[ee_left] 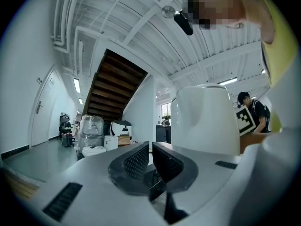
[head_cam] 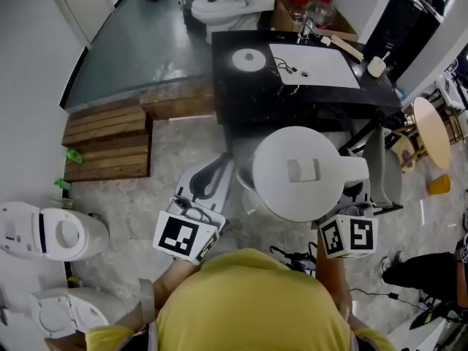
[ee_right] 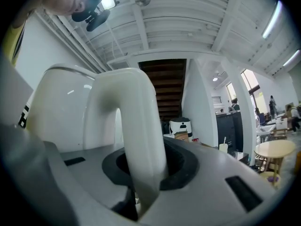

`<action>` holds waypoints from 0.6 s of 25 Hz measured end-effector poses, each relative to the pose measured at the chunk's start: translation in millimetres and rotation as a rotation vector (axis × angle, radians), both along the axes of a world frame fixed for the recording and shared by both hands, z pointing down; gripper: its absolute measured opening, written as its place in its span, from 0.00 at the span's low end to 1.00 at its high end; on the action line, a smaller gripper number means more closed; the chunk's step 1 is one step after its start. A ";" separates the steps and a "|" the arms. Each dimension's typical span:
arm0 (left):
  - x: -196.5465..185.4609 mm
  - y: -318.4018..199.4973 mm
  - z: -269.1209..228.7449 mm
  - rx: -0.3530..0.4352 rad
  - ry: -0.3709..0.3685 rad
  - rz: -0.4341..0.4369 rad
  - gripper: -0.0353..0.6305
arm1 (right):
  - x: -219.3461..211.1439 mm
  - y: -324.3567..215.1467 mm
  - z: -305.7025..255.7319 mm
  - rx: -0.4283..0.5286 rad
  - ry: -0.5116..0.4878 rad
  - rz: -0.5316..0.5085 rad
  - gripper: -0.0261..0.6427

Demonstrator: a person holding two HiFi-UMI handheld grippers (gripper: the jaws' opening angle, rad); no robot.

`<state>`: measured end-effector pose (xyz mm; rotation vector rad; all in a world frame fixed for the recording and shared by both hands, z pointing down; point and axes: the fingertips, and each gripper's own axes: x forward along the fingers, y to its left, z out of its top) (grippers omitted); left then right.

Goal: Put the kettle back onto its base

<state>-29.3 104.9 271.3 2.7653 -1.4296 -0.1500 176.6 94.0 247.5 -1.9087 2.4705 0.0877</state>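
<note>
Your right gripper (ee_right: pixel 143 173) is holding the kettle (head_cam: pixel 300 190). Its two jaws squeeze the handle (ee_right: pixel 136 121), a thick, smooth white loop that fills the gap between them. Your left gripper (ee_left: pixel 149 161) holds nothing. Its dark, bumpy pads (ee_left: pixel 136 161) sit almost together, with only a thin crack between them. The kettle's side stands at 2 o'clock from them and does not touch them.

The kettle is up in the air in front of you, not on its base (head_cam: pixel 248 59). The base is a small, flat white disc on the black table (head_cam: pixel 234 97). It sits at 11 o'clock from the kettle and well apart from it. A flat white mat (head_cam: pixel 322 68) lies just beside the base, at 3 o'clock.

Only the head view shows the base, the table and the kettle's round lid (head_cam: pixel 292 148) with a little square tab (head_cam: pixel 303 170) in the middle. Only the right gripper view shows the squeeze on the handle. Only the left gripper view shows how narrow the left jaws stand. It also shows dark wooden stairs (ee_left: pixel 117 86) at 11 o'clock.

The kettle is white, smooth and round.
</note>
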 end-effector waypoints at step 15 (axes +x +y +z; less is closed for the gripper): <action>-7.7 -62.4 14.4 -0.022 0.018 0.068 0.10 | -12.1 -57.0 13.9 -0.029 -0.002 0.053 0.17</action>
